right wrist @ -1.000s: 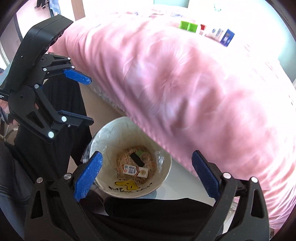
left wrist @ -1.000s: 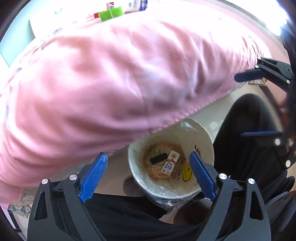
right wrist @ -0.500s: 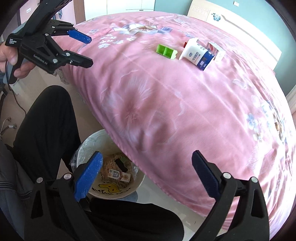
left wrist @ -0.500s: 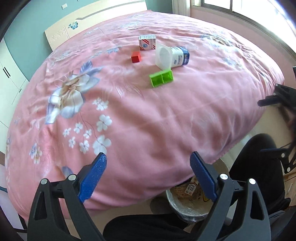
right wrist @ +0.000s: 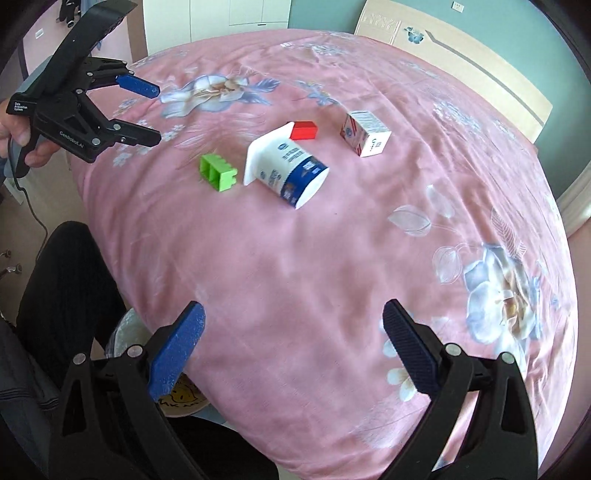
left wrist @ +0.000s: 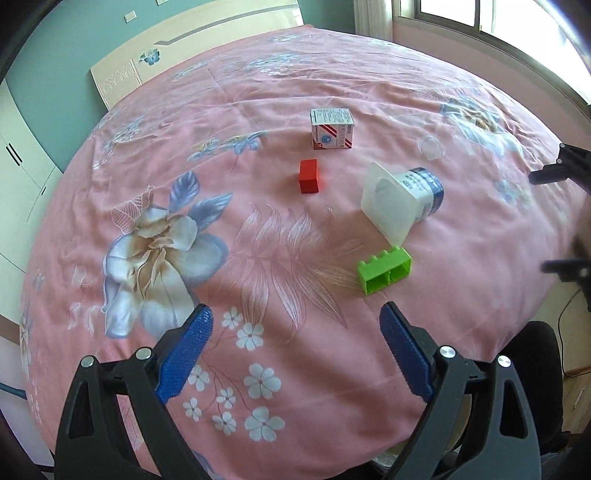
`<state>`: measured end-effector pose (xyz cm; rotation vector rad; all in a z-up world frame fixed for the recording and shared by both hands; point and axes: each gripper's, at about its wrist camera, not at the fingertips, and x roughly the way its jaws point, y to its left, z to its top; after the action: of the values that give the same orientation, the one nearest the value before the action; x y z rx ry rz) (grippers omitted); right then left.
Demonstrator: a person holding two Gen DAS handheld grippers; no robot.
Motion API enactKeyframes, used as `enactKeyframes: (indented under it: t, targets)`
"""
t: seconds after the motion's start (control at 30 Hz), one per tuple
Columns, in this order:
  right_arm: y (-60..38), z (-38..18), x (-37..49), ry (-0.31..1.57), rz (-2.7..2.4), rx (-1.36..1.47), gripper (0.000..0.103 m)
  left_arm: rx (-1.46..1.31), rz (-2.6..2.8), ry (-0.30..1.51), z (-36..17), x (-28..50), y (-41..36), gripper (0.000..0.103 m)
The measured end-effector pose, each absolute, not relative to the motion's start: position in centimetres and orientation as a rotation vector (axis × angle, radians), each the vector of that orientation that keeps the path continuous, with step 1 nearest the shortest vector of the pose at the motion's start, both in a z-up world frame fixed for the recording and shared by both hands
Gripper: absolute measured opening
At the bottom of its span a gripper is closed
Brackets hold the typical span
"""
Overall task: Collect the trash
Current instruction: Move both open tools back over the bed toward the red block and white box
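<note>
On the pink flowered bed (left wrist: 258, 92) lie a tipped white and blue yogurt cup (left wrist: 402, 201) (right wrist: 286, 168), a small red and white carton (left wrist: 331, 129) (right wrist: 365, 133), a red block (left wrist: 308, 176) (right wrist: 304, 130) and a green brick (left wrist: 384, 270) (right wrist: 217, 172). My left gripper (left wrist: 295, 354) is open and empty above the bed's near edge; it also shows in the right wrist view (right wrist: 147, 110). My right gripper (right wrist: 293, 354) is open and empty, short of the cup; it shows at the left wrist view's right edge (left wrist: 554, 218).
A white trash bin (right wrist: 177, 398) stands on the floor below the bed's edge, mostly hidden by the bedding. The person's black-trousered legs (right wrist: 62, 295) are beside it. A headboard (left wrist: 192, 51) and window (left wrist: 498, 22) lie beyond the bed.
Both grippers have risen from over the trash bin to above the bed. The bin has dropped out of the left view; the items on the bed are now closer.
</note>
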<state>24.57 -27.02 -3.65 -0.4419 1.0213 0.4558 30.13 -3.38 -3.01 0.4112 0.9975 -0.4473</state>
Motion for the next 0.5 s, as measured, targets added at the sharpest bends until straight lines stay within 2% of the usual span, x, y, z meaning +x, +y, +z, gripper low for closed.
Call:
enactKeyframes:
  t: [0.5]
  targets:
    - [-28.8, -4.0, 33.3, 1.038, 0.434, -0.403, 0.095, 0.355, -0.511, 1.039, -5.1, 39.9, -6.0, 0.093]
